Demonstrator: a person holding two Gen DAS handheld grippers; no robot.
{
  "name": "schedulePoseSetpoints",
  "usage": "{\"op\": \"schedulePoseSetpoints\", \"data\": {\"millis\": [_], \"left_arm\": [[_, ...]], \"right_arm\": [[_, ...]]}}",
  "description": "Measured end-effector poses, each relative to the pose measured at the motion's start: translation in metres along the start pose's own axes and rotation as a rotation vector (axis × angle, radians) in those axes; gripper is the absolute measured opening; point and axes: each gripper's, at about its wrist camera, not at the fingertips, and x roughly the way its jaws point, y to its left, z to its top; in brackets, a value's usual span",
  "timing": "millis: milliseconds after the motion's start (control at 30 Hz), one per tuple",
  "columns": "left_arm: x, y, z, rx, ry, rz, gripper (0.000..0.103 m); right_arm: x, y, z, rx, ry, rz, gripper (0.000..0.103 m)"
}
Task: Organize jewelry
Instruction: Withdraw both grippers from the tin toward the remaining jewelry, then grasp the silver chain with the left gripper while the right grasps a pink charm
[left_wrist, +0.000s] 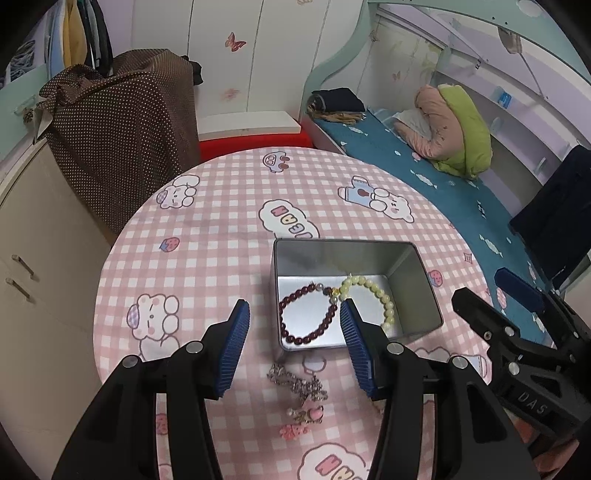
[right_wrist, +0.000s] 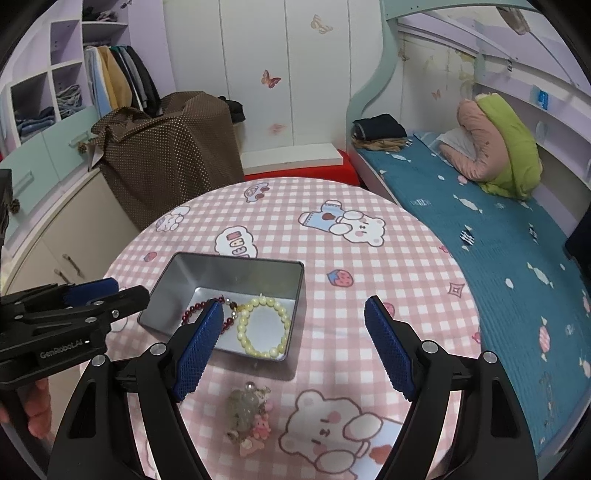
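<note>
Overhead, both grippers (left_wrist: 291, 343) (right_wrist: 295, 343) tilted down, agape.

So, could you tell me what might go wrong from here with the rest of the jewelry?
1. The silvery chain with pink charms lies bunched on the pink checked tablecloth; a pinch might catch only part of it, leaving the rest dangling or snagging.
2. The dark red bead bracelet and the pale yellow bead bracelet already fill the rectangular metal tin, so a careless drop could tangle them.

Wardrobe (right_wrist: 258, 74), bed (right_wrist: 480, 229), round table (right_wrist: 369, 258)
</note>
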Motion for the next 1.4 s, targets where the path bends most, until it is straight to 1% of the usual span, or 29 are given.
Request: {"op": "schedulePoseSetpoints", "data": {"millis": [233,300,467,567,733,900,1033,1167,1333,1367,1400], "left_arm": [[-0.007,0.008,-0.021,0.008,0.025,-0.007,0.049],[-0.007,0.011,-0.028,0.011,0.037,-0.010,0.056],[0.000,0.016,-0.047,0.018,0.085,-0.011,0.057],[0.010,0.020,-0.057,0.009,0.131,-0.018,0.058],[0.022,0.024,-0.069,0.006,0.176,-0.026,0.062],[0.035,0.029,-0.072,-0.027,0.206,-0.033,0.062],[0.046,0.038,-0.068,-0.076,0.208,-0.044,0.062],[0.052,0.044,-0.061,-0.108,0.193,-0.049,0.062],[0.060,0.042,-0.053,-0.095,0.182,-0.026,0.060],[0.061,0.040,-0.051,-0.083,0.176,-0.008,0.056],[0.062,0.038,-0.051,-0.071,0.173,0.009,0.047]], "right_arm": [[-0.011,-0.003,-0.014,-0.005,0.012,-0.004,0.076],[-0.011,-0.004,-0.020,-0.011,0.026,0.000,0.076],[-0.005,-0.005,-0.037,-0.014,0.076,0.009,0.076],[0.000,-0.005,-0.048,-0.016,0.110,0.019,0.076],[0.011,-0.003,-0.064,-0.020,0.165,0.027,0.076],[0.021,0.000,-0.078,-0.032,0.210,0.050,0.076],[0.029,0.004,-0.083,-0.040,0.231,0.062,0.076],[0.035,0.005,-0.086,-0.039,0.243,0.067,0.076],[0.041,0.007,-0.084,-0.048,0.248,0.072,0.076],[0.042,0.007,-0.084,-0.047,0.248,0.074,0.076],[0.044,0.007,-0.083,-0.046,0.249,0.078,0.076]]}}
